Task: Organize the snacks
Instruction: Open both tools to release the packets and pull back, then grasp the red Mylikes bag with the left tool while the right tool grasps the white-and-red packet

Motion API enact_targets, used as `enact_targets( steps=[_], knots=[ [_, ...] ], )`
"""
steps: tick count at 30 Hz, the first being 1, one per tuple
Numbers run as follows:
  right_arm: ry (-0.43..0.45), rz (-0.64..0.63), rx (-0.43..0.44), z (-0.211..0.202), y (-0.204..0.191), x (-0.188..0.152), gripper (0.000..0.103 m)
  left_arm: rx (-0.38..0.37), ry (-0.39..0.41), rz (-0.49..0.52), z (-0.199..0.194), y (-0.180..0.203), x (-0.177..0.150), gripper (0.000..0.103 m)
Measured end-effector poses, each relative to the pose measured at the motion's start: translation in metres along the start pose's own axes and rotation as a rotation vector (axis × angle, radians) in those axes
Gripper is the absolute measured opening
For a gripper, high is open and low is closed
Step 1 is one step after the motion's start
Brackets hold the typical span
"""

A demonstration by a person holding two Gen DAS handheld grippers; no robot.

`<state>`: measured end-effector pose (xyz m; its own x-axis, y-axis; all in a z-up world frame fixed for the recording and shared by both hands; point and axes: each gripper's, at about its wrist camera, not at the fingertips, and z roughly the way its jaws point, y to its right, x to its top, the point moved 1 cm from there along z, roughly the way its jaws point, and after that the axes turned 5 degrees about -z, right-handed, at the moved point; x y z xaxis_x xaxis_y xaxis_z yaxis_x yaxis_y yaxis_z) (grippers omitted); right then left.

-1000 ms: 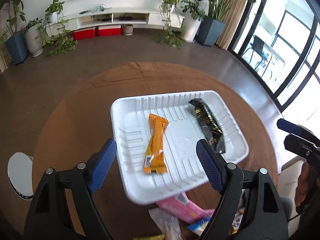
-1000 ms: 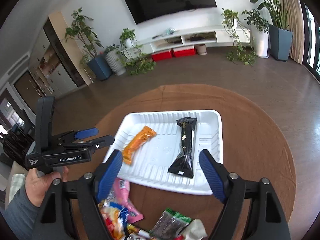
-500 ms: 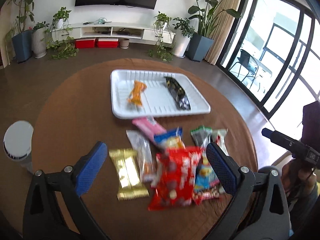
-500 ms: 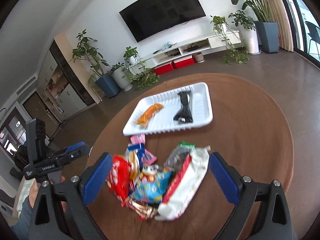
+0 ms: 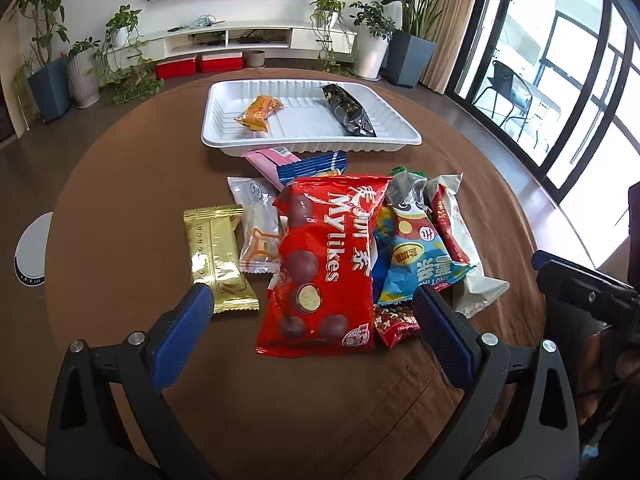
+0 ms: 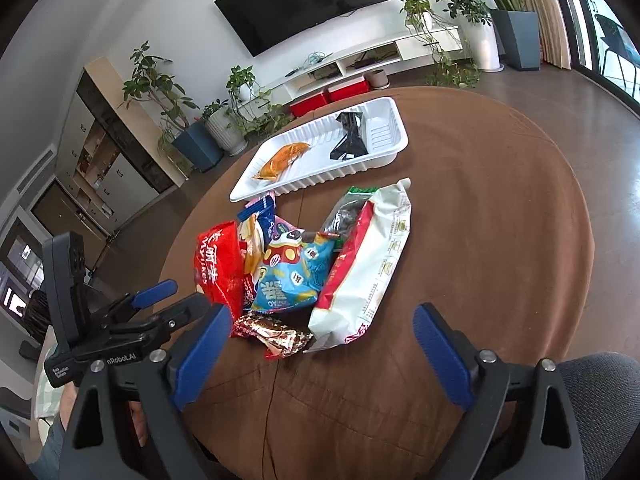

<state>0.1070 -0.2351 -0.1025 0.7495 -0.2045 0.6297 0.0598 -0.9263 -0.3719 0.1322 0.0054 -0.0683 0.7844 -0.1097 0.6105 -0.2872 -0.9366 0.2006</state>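
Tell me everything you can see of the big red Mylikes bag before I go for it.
The red Mylikes bag is a glossy, puffed foil pouch with crimped end seals, white lettering and printed chocolate balls. It lies flat, face up, sealed, on the brown table, at the front of the loose pile. It overlaps a white-orange wrapper on one side and the blue snack bag on the other; a small red-brown packet pokes out beneath its near corner. Neither gripper touches it.

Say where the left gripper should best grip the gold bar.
Probably across its narrow width at mid-length, from above. The gold bar lies flat and clear of the pile, long axis toward the left gripper, whose open jaws would span it.
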Motion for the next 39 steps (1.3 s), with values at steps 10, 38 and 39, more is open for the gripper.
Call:
enact_targets(
  steps=[10,38,39],
  knots=[
    [-0.029,-0.003,-0.033,0.005,0.002,-0.001,0.095,0.004,-0.022,-0.002,0.018,0.001,0.019,0.099],
    [-0.199,-0.041,-0.166,0.072,0.017,0.038,0.073,0.009,-0.059,-0.038,0.037,-0.012,0.019,0.078],
    [-0.204,-0.045,-0.172,0.074,0.016,0.038,0.072,0.008,-0.060,-0.037,0.037,-0.012,0.019,0.078]
  ],
)
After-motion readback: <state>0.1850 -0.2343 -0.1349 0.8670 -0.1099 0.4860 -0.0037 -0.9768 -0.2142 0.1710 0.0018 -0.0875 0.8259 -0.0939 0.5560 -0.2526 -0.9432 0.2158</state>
